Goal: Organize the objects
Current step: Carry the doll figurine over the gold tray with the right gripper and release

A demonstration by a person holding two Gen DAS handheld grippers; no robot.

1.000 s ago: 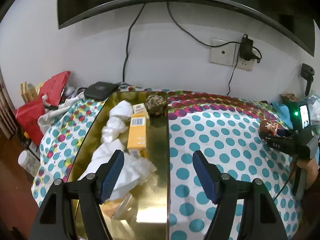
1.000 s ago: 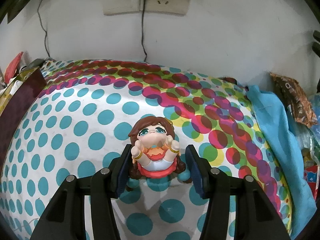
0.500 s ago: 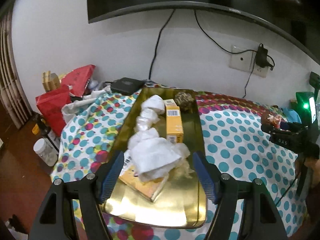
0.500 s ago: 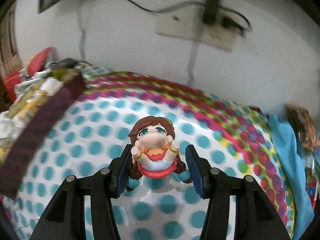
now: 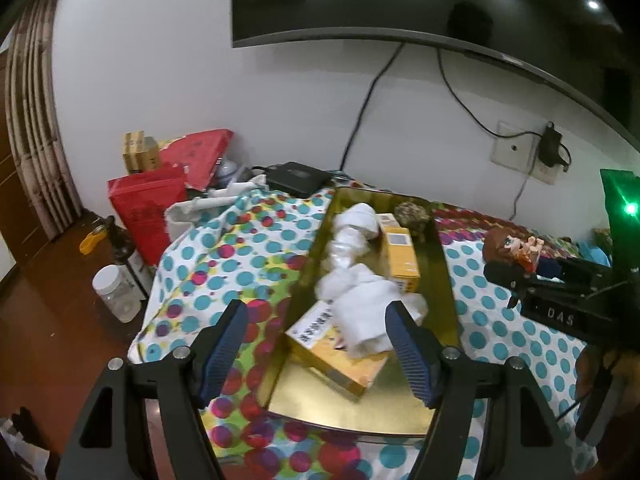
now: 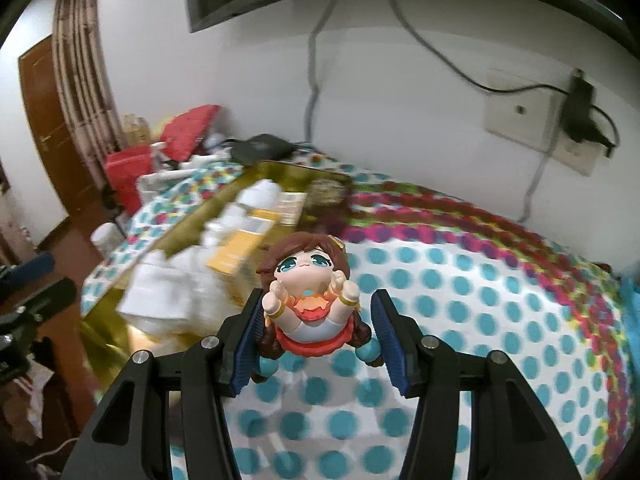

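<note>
While the small brown-haired doll figurine is clamped between the right gripper pads above the dotted tablecloth, it should be carried level to the gold metal tray on the left and set down gently; the left gripper is held wide, empty.

A small doll with brown hair, big teal eyes and an orange-red skirt is clamped at its sides between the pads of the right tool, face tipped upward, above the polka-dot cloth. To its left lies a gold tray holding yellow boxes, crumpled white tissue and a brown speckled ball.
</note>
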